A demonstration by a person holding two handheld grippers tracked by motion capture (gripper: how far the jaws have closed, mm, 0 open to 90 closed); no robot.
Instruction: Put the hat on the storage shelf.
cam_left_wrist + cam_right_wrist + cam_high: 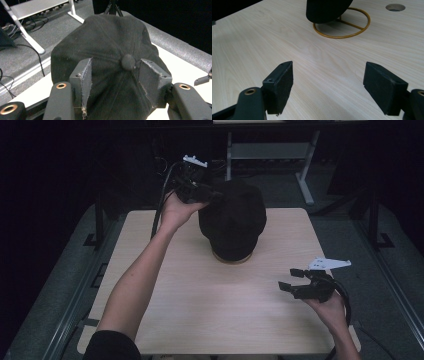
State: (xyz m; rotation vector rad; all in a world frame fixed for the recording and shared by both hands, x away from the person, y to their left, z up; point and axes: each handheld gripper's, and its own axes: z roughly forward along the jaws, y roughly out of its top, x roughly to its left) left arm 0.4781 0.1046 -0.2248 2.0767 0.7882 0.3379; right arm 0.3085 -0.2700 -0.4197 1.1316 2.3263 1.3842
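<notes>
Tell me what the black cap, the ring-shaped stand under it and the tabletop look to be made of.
Black cap: woven cloth, probably cotton, matte; stitched seams, lint and a covered top button show.
Ring-shaped stand: likely thin metal wire with a yellow-gold coating; slender, smooth and evenly bent.
Tabletop: pale wood or wood-look laminate, smooth satin; printed-looking straight grain.

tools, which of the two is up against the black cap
The left tool: its jaws stand open on either side of the black cap's crown, around the top button. The right tool hangs open over bare table, apart from the cap.
</notes>
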